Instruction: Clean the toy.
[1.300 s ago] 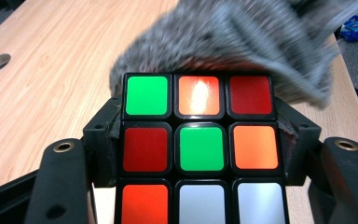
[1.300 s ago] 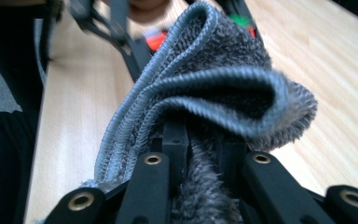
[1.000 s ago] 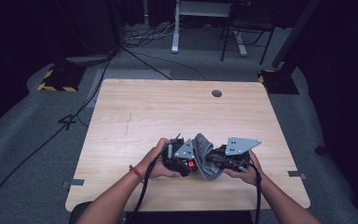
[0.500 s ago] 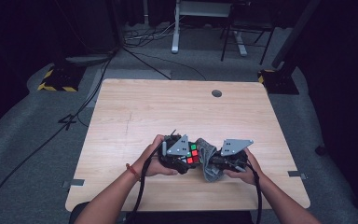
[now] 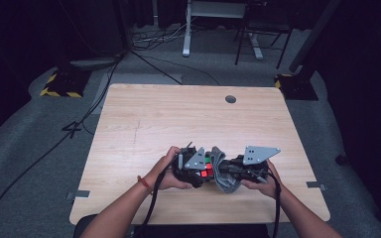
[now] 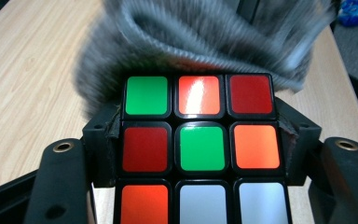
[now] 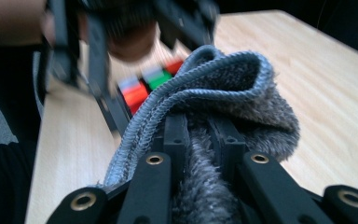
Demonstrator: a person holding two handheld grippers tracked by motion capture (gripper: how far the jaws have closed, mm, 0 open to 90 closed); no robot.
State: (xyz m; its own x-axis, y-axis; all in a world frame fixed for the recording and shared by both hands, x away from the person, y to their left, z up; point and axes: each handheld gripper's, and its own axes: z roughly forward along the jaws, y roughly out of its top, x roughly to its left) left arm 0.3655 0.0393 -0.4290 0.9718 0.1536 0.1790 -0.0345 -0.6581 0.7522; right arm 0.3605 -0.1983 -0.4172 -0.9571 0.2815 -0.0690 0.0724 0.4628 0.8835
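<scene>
A scrambled puzzle cube (image 6: 199, 147) with green, red, orange and white stickers sits clamped between the two black jaws of my left gripper (image 6: 199, 154). In the high view the cube (image 5: 206, 168) and left gripper (image 5: 198, 168) are near the table's front edge. My right gripper (image 7: 198, 140) is shut on a grey fuzzy cloth (image 7: 223, 88), which folds over its jaws. The cloth (image 5: 223, 171) lies against the cube's far side, blurred in the left gripper view (image 6: 200, 37). The right gripper (image 5: 230, 171) faces the left one, close together.
The light wooden table (image 5: 178, 119) has a round cable hole (image 5: 230, 99) at its back. Cables trail from both grippers over the front edge. Beyond the table are grey floor, a desk frame (image 5: 213, 25) and a chair's legs.
The cube's coloured face has come into sight between the two grippers. The cloth has shifted from over the cube to its right side. Both hands stay in the same spot.
</scene>
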